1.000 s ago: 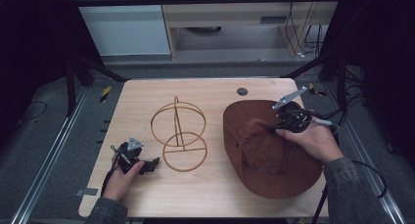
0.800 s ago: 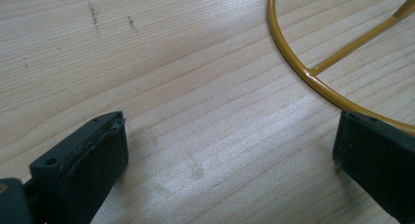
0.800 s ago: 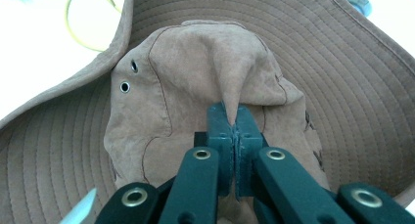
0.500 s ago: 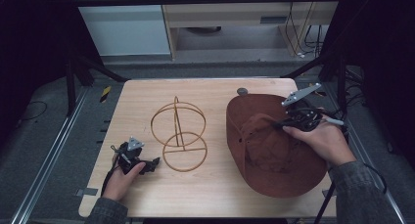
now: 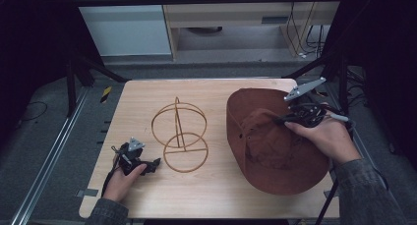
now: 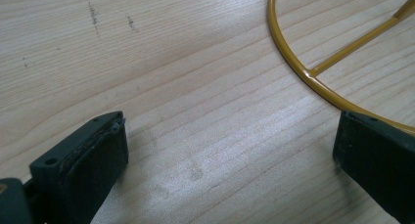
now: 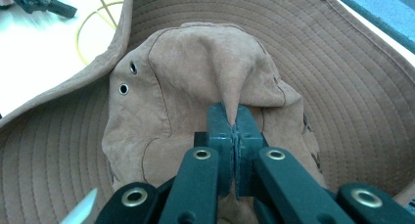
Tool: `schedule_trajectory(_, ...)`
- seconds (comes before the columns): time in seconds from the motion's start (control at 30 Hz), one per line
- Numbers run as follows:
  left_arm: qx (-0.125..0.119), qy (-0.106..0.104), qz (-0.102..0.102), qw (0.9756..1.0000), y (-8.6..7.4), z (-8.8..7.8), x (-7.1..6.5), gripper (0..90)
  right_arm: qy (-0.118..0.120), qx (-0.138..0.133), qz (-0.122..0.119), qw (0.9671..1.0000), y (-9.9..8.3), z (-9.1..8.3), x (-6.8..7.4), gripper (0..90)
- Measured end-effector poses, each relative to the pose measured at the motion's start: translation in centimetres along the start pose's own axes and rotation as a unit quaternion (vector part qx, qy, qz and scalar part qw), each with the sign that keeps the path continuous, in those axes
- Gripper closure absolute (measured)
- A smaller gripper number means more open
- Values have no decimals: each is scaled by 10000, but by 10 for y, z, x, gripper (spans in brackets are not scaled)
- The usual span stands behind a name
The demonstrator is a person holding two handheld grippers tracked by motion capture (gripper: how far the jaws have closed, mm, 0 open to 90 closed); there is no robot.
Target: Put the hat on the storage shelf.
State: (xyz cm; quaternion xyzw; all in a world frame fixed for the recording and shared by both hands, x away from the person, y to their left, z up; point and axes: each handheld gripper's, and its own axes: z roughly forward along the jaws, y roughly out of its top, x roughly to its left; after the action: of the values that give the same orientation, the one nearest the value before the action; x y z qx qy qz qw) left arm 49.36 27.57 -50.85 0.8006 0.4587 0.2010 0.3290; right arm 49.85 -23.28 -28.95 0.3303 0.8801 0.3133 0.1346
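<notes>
Brown brimmed hat [image 5: 275, 146] on the right half of the wooden table [image 5: 211, 195], its near brim hanging a little past the table's near edge. The right gripper [image 5: 284, 120], held in the person's right hand [image 5: 328, 136], has its jaws pressed together on a pinched fold of the hat's crown; in the right gripper view the fabric rises as a peak between the two closed jaws of the right gripper [image 7: 234, 121], with the stitched brim spread all around and two metal eyelets [image 7: 128, 78] on the crown's side. A gold wire hat stand [image 5: 179, 135] rests near the table's centre, just left of the hat and apart from it: a flat ring base with upright hoops above. The left gripper [image 5: 156, 164] lies on the table at the near left in the left hand [image 5: 120, 181], jaws standing wide with nothing between them; in the left gripper view the stand's ring base [image 6: 303, 72] curves just beyond the jaw tips.
</notes>
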Motion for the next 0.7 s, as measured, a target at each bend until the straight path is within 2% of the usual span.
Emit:
schedule_trajectory(0.37,7,9,1,10000,0,0,0,0,-78,-54,3,10000,10,-10,1,892)
schedule_trajectory(0.7,-7,13,-19,10000,0,0,0,0,-122,-259,-82,9996,25,-23,3,892)
